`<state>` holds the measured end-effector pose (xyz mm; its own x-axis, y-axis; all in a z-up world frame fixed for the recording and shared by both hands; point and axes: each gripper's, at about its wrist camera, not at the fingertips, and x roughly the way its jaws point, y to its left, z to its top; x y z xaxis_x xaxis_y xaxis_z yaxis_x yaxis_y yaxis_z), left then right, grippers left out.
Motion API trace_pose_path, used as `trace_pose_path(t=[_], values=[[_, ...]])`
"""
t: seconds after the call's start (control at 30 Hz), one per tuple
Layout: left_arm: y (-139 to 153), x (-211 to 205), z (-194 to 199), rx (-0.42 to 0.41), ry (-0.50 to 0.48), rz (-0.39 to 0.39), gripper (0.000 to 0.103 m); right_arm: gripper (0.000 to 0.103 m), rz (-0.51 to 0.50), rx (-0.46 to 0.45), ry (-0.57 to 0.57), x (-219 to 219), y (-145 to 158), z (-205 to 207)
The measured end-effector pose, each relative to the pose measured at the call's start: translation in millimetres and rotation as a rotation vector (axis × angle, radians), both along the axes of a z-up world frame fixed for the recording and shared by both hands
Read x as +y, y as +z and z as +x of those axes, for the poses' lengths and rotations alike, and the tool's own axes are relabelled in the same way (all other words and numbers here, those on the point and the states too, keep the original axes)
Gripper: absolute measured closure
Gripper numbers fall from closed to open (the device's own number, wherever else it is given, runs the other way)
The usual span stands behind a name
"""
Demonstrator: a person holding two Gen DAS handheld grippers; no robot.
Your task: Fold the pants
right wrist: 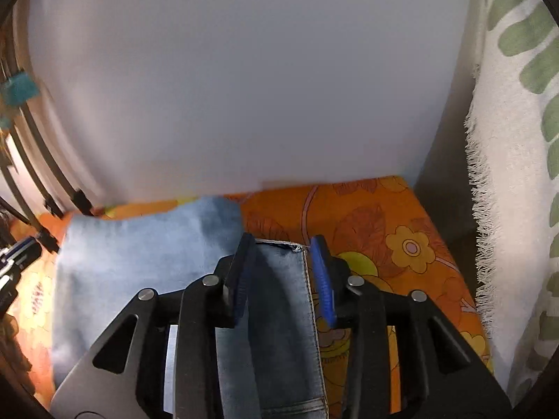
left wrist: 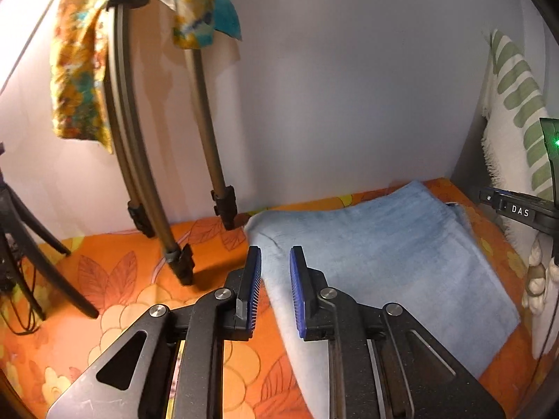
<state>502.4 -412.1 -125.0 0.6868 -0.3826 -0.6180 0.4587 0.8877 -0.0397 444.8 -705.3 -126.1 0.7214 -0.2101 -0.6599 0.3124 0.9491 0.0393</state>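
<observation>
Both fingers loose over the pants

My left gripper (left wrist: 274, 255) stands narrowly open, my right gripper (right wrist: 284, 244) wider, neither pressing cloth. The pants (left wrist: 377, 244), pale blue denim, lie folded on the orange flowered bed (left wrist: 122, 279) below.

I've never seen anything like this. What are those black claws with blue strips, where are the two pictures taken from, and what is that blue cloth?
No robot here: a person holds hand-operated tongs, one in each hand, each with a small camera looking forward along its two fingers. One picture comes from the left tongs, the other from the right tongs. The blue strips are the gripping pads. Below lies a pair of light blue jeans, folded, on an orange flowered sheet. Both tongs stand slightly open over the jeans and pinch nothing; the right ones straddle the hem corner. Tripod legs stand at the back left, and a white cloth with green leaves hangs on the right.
</observation>
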Motion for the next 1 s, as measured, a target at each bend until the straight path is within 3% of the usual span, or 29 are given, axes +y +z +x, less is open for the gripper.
trace_pose_path(t=[0.37,0.63,0.77,0.93,1.0], values=[[13.6,21.8,-56.5,0.090,-0.063,-0.068,0.087,0.069,-0.047,0.022,0.117,52.2,13.6,-57.3],[45.1,40.2,-115.6,0.071,-0.102,-0.089,0.087,0.069,-0.033,0.006,0.127,80.8,39.8,-114.3],[56.3,51.4,-141.2,0.072,-0.111,-0.109,0.075,0.069,-0.024,-0.013,0.123,93.6,52.6,-148.4],[65.7,68.3,-173.5,0.077,-0.122,-0.140,0.075,0.069,-0.063,-0.025,0.116,114.2,64.8,-189.8],[71.7,76.6,-189.1,0.064,-0.119,-0.144,0.069,0.069,-0.084,-0.033,0.108,122.4,68.5,-204.6]])
